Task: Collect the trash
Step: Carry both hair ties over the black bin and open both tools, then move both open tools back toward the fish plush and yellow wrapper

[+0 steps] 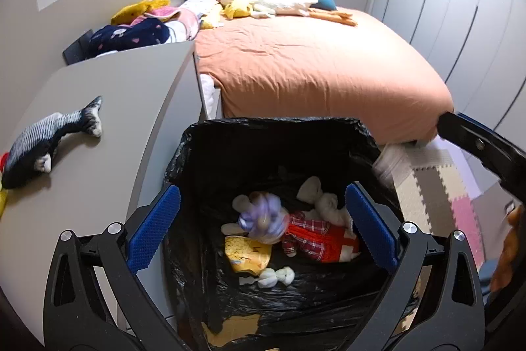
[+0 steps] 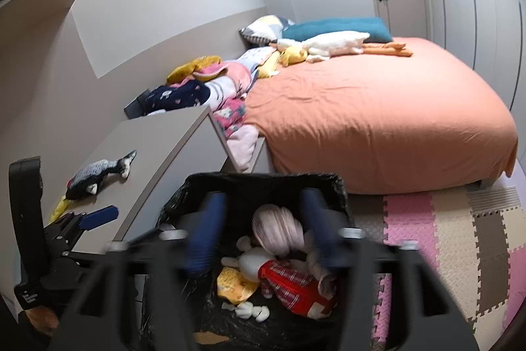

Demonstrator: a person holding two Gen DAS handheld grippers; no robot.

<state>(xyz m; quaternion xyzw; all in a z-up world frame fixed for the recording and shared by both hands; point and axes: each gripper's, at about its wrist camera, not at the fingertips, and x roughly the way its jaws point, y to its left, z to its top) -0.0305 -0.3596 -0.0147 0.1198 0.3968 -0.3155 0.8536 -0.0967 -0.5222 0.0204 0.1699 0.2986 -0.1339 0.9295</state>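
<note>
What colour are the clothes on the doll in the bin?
Red and white plaid clothes, clearest in the left wrist view.

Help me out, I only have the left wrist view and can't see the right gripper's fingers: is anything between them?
Observer: Yes. In the right wrist view a pale pink ribbed thing is between the right gripper's blurred pads, over the bin. The pads look clear of it.
Operator: Is anything hidden past the desk's far edge?
Observer: A pink blanket is bunched between the desk and the bed.
</note>
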